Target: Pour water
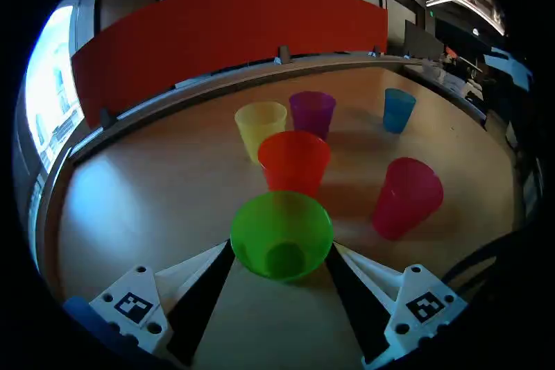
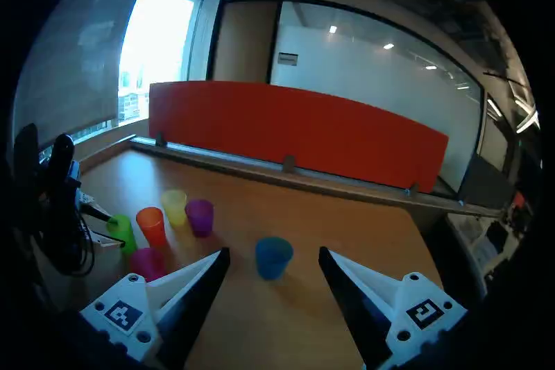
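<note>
Fingers [image 1: 208,287] pinch the green cup [image 1: 281,234] — translucent, bright, wide-rimmed.

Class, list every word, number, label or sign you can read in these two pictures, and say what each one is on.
Readable text: none.
wall sign, on the far wall in the right gripper view: too small to read.
square markers, on the finger mounts: black-and-white patterns, no letters.
coloured cups: no print visible.
</note>
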